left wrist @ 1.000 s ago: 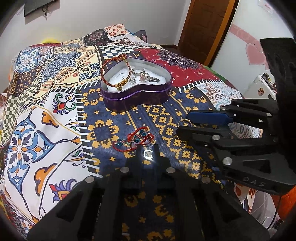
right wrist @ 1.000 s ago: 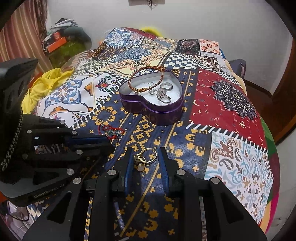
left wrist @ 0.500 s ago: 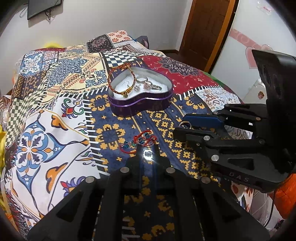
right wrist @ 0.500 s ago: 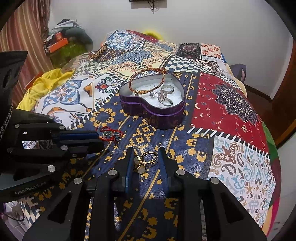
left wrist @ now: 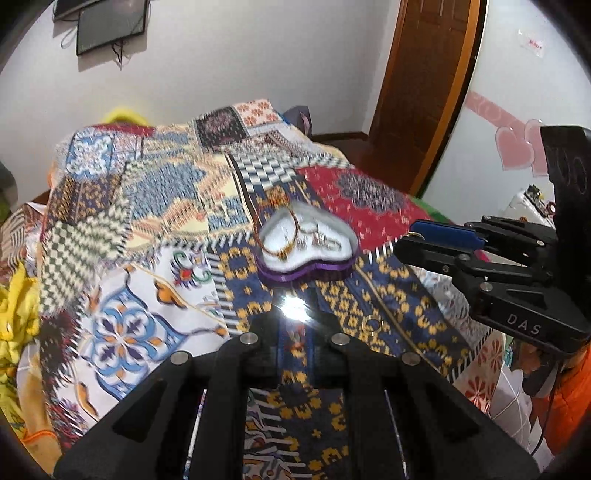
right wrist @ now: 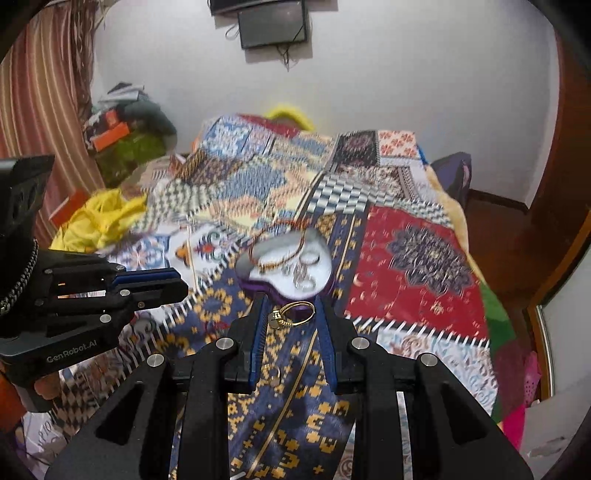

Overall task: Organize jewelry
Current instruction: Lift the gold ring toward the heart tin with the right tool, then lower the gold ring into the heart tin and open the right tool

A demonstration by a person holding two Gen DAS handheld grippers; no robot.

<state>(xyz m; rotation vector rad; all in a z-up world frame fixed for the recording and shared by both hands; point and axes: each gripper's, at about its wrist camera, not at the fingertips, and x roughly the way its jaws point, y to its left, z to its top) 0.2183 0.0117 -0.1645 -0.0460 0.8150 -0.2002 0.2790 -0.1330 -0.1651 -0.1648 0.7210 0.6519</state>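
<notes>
A purple heart-shaped tin (left wrist: 334,275) (right wrist: 255,286) sits mid-bed and holds a brown beaded bracelet (right wrist: 275,254) and silver rings (right wrist: 304,275). My right gripper (right wrist: 293,317) is shut on a gold ring (right wrist: 291,315) and holds it in the air just short of the tin. It also shows at the right of the left wrist view (left wrist: 410,240). My left gripper (left wrist: 293,321) is shut, and a bit of the red beaded bracelet (left wrist: 295,345) shows between its fingers. A second small gold ring (left wrist: 371,325) (right wrist: 273,376) lies on the blue-and-yellow patch below.
A patchwork bedspread (left wrist: 147,229) covers the bed. Yellow cloth (right wrist: 99,218) and clutter (right wrist: 125,125) lie at the left, a wooden door (left wrist: 424,85) stands at the back right, and a screen (right wrist: 273,22) hangs on the wall.
Both grippers have risen off the bedspread and tilted up. The right lifted the gold ring; one small ring stayed on the cloth. The red bracelet is gone from the bedspread.
</notes>
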